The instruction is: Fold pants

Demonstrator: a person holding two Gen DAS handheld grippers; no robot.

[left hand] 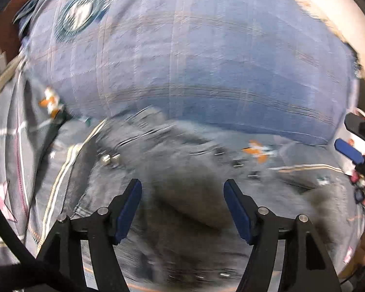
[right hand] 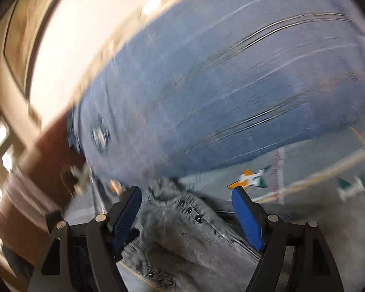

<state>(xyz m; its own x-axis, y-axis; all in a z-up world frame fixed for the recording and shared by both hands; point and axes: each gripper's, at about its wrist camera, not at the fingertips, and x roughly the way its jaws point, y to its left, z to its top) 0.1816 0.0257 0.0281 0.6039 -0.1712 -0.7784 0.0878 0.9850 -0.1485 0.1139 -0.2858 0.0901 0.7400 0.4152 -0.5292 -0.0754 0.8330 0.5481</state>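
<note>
Grey pants (left hand: 182, 214), blue checked blanket (left hand: 206, 60)

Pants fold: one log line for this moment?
left gripper open | right gripper open | pants released, lying on bedspread

The left gripper (left hand: 182, 189) is standing wide apart at the lower middle of its frame, gripping nothing. The right gripper (right hand: 186, 196) is likewise gaping at lower centre, its pads (right hand: 247, 219) pressing on nothing.
</note>
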